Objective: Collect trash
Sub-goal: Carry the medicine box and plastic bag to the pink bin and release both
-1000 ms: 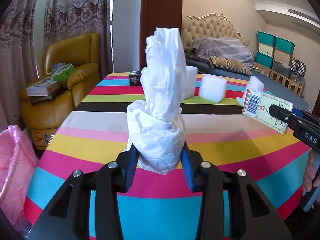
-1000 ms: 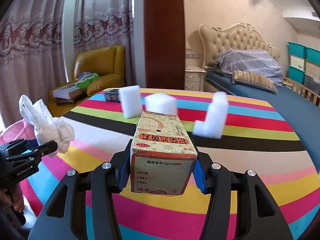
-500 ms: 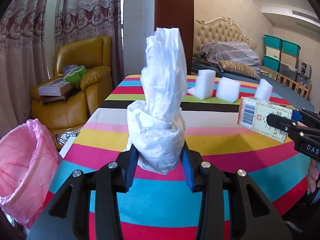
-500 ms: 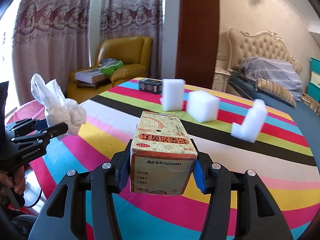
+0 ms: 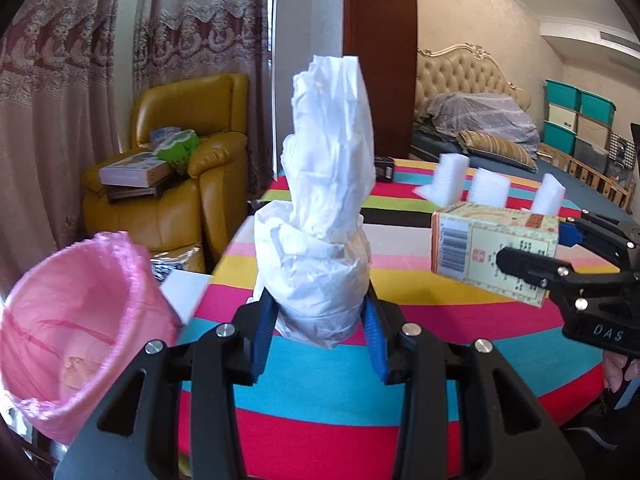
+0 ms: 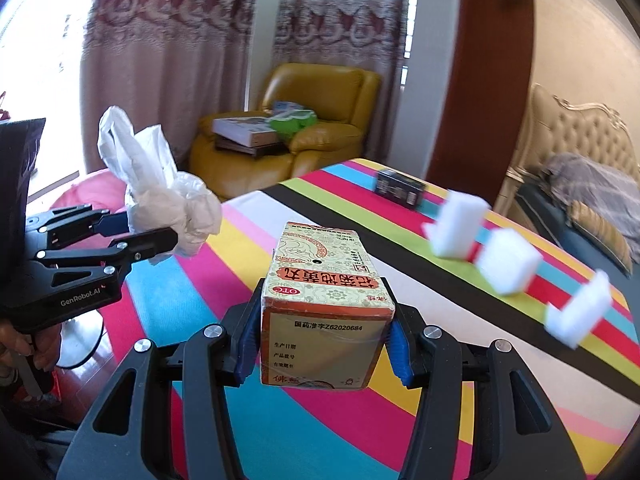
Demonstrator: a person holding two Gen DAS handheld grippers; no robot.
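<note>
- Crumpled white plastic bag: long axis vertical in the left wrist view, bunched end low between the pads, loose end pointing up. It is held in the air over the near edge of the striped table.
- Left gripper: fingers drawn in and pinching the bunched base of the bag from both sides; blue pads press into the plastic.
- Medicine box: long axis runs forward along the fingers, away from the right wrist camera; printed end flap faces the camera. It is held above the table, clear of the surface.
- Right gripper: fingers partly closed, clamping the two long sides of the box near its rear end.
- Pink trash bag: mouth open and facing up, beside the table's left edge, below and left of the left gripper.
- Three white foam blocks stand in a row on the far part of the table; a small dark box sits beyond them.
- Yellow armchair: behind the table, stacked with books.
</note>
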